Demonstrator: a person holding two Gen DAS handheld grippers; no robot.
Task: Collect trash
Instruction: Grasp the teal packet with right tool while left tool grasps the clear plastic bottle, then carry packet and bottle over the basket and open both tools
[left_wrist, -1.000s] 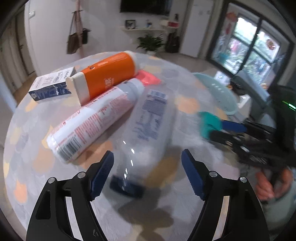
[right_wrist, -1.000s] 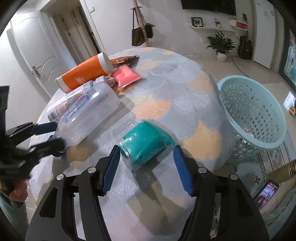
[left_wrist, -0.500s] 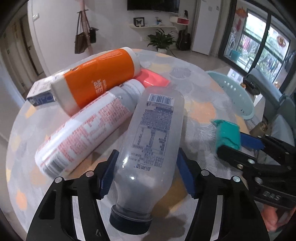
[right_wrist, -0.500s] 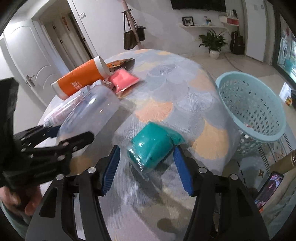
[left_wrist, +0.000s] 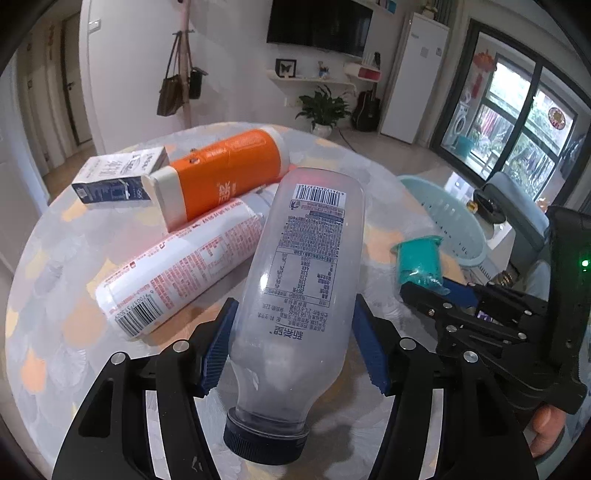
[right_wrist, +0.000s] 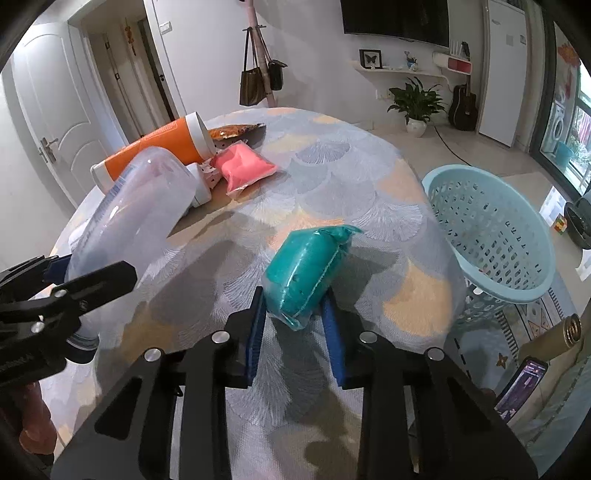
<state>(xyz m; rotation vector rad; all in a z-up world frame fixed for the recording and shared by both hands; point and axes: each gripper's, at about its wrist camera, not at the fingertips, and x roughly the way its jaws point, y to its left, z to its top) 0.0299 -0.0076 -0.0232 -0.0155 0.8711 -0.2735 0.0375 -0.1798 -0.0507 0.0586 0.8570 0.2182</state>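
My left gripper (left_wrist: 293, 314) is shut on a clear plastic bottle (left_wrist: 310, 251) with a dark cap, and holds it tilted above the round patterned table (right_wrist: 332, 177). The jaws of my right gripper (right_wrist: 293, 299) are closing, and the blue pads press a teal wrapped packet (right_wrist: 306, 262) held just over the table. In the right wrist view the bottle (right_wrist: 140, 206) and the left gripper (right_wrist: 74, 273) show at the left. The teal packet (left_wrist: 419, 258) also appears at the right of the left wrist view.
An orange bottle (left_wrist: 221, 177), a white-and-red can (left_wrist: 184, 273) and a small carton (left_wrist: 118, 175) lie at the table's far left. A pink packet (right_wrist: 243, 166) and a brown wrapper (right_wrist: 232, 131) lie beyond. A light-blue basket (right_wrist: 498, 240) stands on the floor at the right.
The left gripper closed on the clear bottle and raised it. The right gripper's jaws closed onto the teal packet, which now tilts up off the table.
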